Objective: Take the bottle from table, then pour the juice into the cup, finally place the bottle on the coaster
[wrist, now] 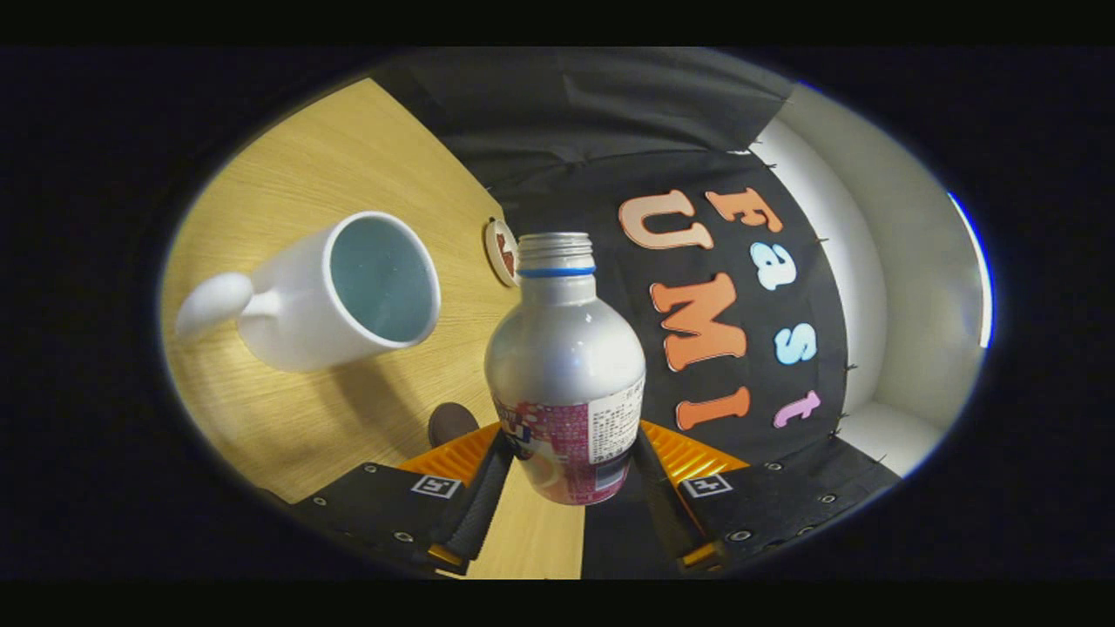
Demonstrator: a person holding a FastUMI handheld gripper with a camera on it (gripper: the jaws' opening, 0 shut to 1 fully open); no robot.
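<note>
A silver bottle point(564, 366) with a pink label and an open threaded neck sits between my two fingers, and my gripper point(571, 466) is shut on its lower body. The bottle hangs in the air above the wooden table point(287, 174), and the whole scene appears rotated in the gripper view. A white cup point(335, 292) with a pale blue inside stands on the table to the left of the bottle's neck, its handle pointing away from the bottle. A round coaster point(502, 251) lies on the table beyond the cup, partly hidden behind the bottle's neck.
A small dark round thing point(451, 424) lies on the table close to my left finger. The black cloth wall stands behind the table edge, and a white wall point(880, 261) shows to its right.
</note>
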